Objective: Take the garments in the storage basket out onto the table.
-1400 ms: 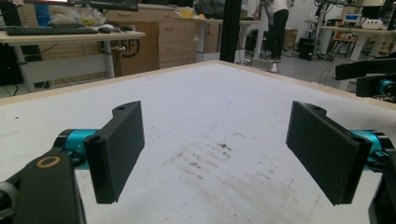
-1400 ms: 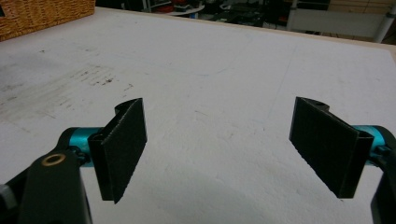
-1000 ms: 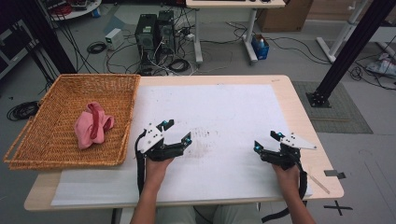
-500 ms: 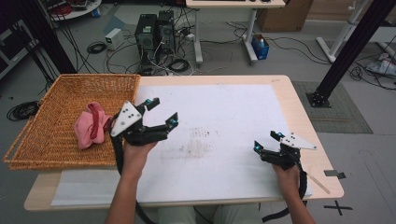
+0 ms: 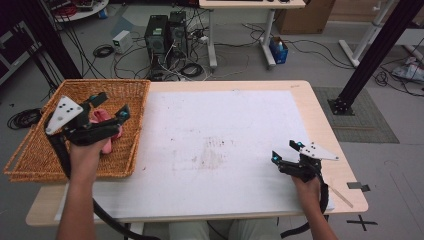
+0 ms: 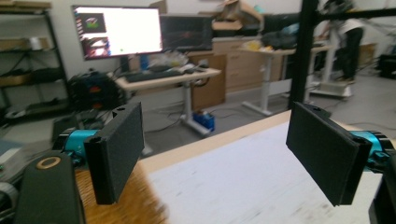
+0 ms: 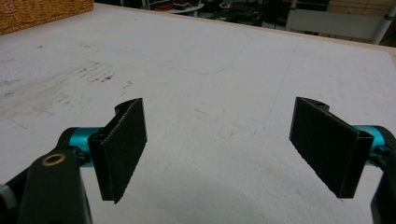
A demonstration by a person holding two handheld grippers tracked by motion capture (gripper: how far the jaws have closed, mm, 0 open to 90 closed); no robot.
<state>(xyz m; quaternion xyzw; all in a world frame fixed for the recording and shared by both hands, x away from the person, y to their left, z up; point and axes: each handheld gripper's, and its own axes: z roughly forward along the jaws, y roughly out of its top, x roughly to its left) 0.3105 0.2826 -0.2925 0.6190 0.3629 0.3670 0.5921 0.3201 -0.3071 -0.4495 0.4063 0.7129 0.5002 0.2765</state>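
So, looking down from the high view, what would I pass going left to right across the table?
Wicker basket → left gripper, above the pink cloth in the basket → white table cover → right gripper.

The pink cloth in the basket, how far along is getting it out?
Done: the left gripper is above the wicker basket, open, right over the pink cloth. In hand: nothing; in the left gripper view its fingers stand apart with only air between them. The right gripper rests open on the white table cover. Left: lower, close on the cloth, and probably lift it out.
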